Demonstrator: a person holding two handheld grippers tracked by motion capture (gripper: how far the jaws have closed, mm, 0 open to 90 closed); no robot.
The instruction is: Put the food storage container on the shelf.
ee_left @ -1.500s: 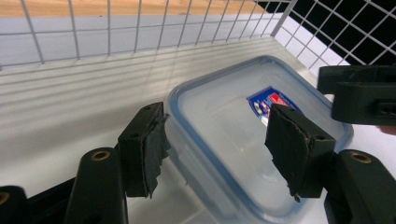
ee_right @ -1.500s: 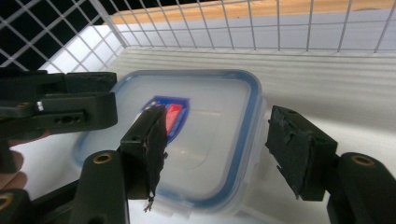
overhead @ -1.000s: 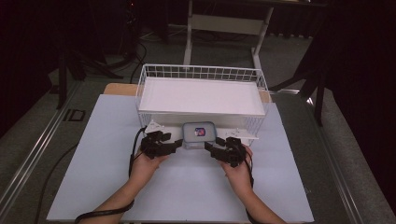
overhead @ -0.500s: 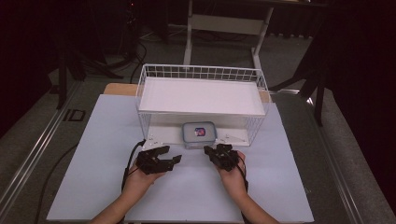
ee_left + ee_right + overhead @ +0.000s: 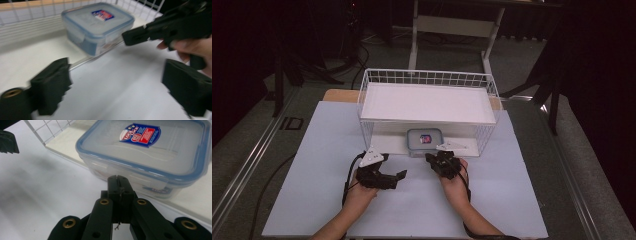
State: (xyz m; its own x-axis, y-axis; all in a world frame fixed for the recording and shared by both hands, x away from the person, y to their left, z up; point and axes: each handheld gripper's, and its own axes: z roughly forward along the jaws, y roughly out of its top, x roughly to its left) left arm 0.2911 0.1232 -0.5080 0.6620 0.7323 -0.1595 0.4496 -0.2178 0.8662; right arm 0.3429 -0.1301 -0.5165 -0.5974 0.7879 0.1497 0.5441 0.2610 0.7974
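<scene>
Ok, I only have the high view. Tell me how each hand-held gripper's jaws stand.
Observer: The left hand-held gripper is open, jaws wide apart over bare white table.
Operator: Now the right one.
Observer: The right hand-held gripper is shut, jaws pressed together with nothing between them, the tips just short of the food container.
Operator: Give me the container's state.
Observer: Its blue-rimmed lid is on, with a red and blue label on top. It sits at the open front of the wire basket.
</scene>
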